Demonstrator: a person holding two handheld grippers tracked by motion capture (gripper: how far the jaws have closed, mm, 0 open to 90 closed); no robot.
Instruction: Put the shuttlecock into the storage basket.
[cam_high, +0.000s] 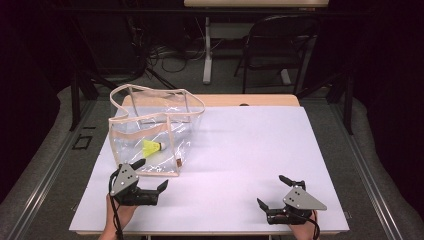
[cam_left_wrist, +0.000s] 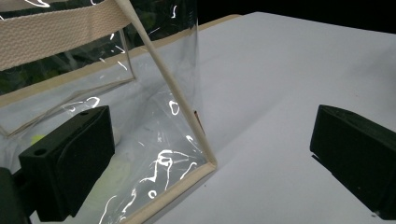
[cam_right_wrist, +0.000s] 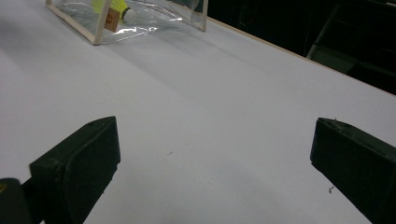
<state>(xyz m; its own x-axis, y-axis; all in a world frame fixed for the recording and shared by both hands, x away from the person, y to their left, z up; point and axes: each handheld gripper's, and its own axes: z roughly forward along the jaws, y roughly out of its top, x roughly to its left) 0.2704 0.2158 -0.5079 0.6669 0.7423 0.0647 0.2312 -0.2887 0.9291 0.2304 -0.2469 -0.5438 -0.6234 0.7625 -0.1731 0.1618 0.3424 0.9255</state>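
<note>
A clear plastic bag (cam_high: 150, 132) with cream fabric trim stands upright at the far left of the white surface (cam_high: 250, 150), its mouth gaping and its rim sagging unevenly. Inside it, on the bottom, lies a yellow shuttlecock (cam_high: 153, 147) with its white cork tip toward the right. In the high view the creased plastic and its glare soften the shuttlecock's outline; in the left gripper view it is reduced to a faint yellow smudge behind one finger, and in the right gripper view it is cut off by the top edge of the picture. A small brown tag (cam_right_wrist: 111, 18) sits at the bag's near corner; what is printed on it cannot be read.

The left gripper (cam_high: 148, 182) rests just in front of the bag, its fingers (cam_left_wrist: 70, 161) spread wide and released, holding nothing. One finger lies beside the bag's front wall; whether it touches the plastic cannot be told. The bag's lower corner seam (cam_left_wrist: 205, 161) lies between the two fingers.

The right gripper (cam_high: 274, 192) sits well apart at the near right of the surface, its fingers (cam_right_wrist: 79, 165) likewise wide apart and empty, with bare surface between them. The hands holding both grippers are cut off by the bottom edge of the high view.

Beyond the surface, a dark chair (cam_high: 280, 45) and floor cables sit in shadow, hard to make out.
</note>
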